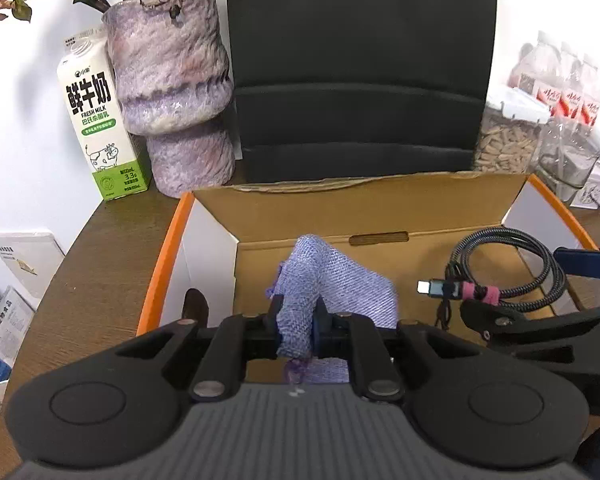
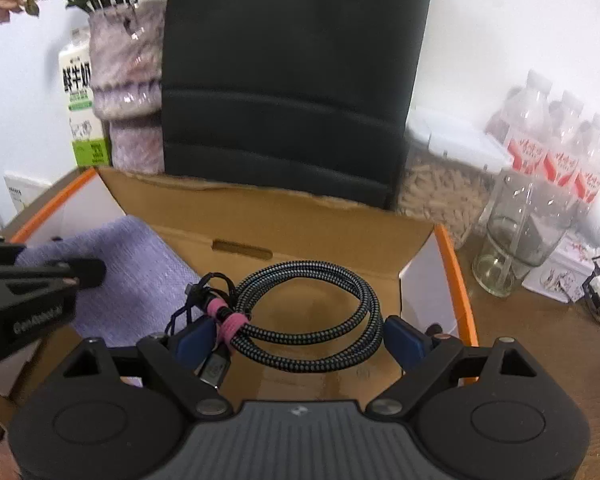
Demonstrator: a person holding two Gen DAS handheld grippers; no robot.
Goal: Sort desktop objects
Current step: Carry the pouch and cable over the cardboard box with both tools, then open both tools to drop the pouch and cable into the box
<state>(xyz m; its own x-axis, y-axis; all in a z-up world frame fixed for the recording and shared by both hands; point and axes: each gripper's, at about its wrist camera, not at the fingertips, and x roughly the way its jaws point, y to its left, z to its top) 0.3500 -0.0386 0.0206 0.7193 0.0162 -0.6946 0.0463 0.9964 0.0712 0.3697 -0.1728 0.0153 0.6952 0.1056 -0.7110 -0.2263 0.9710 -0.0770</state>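
An open cardboard box with orange-edged flaps sits on the wooden desk. My left gripper is shut on a purple woven cloth, which droops over the box's left half. In the right wrist view the same cloth lies at the left, with a left finger across it. My right gripper stands wide, its blue pads pressed on both sides of a coiled braided cable bound with pink ties. The cable hangs over the box's right half.
Behind the box stand a milk carton, a purple vase of flowers and a black chair back. To the right are a jar of seeds, an empty glass jar and water bottles.
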